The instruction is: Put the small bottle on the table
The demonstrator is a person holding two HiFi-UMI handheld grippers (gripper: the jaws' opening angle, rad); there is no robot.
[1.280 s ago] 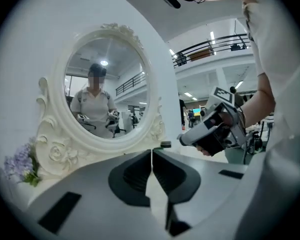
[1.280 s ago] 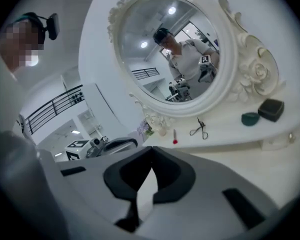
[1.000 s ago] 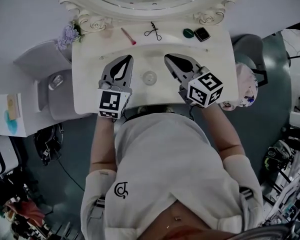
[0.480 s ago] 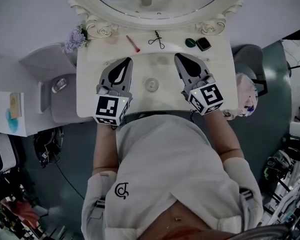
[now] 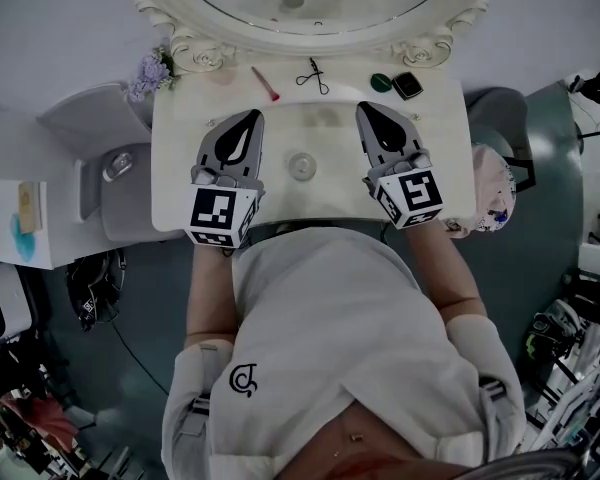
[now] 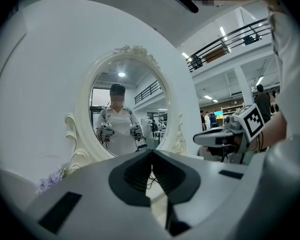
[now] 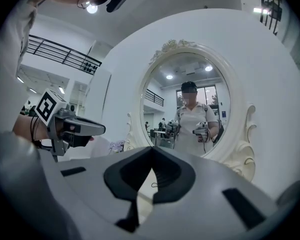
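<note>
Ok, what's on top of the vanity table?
Along the back: a pink stick, a scissor-like tool, a green disc, a dark compact. A small clear round item sits mid-table. The left claw and right claw, both shut, hide the tabletop beneath them.

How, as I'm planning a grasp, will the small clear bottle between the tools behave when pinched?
The small clear round bottle looks smooth and glassy: probably slippery, perhaps fragile. Seen round from above, it seems upright and might roll if tipped.
</note>
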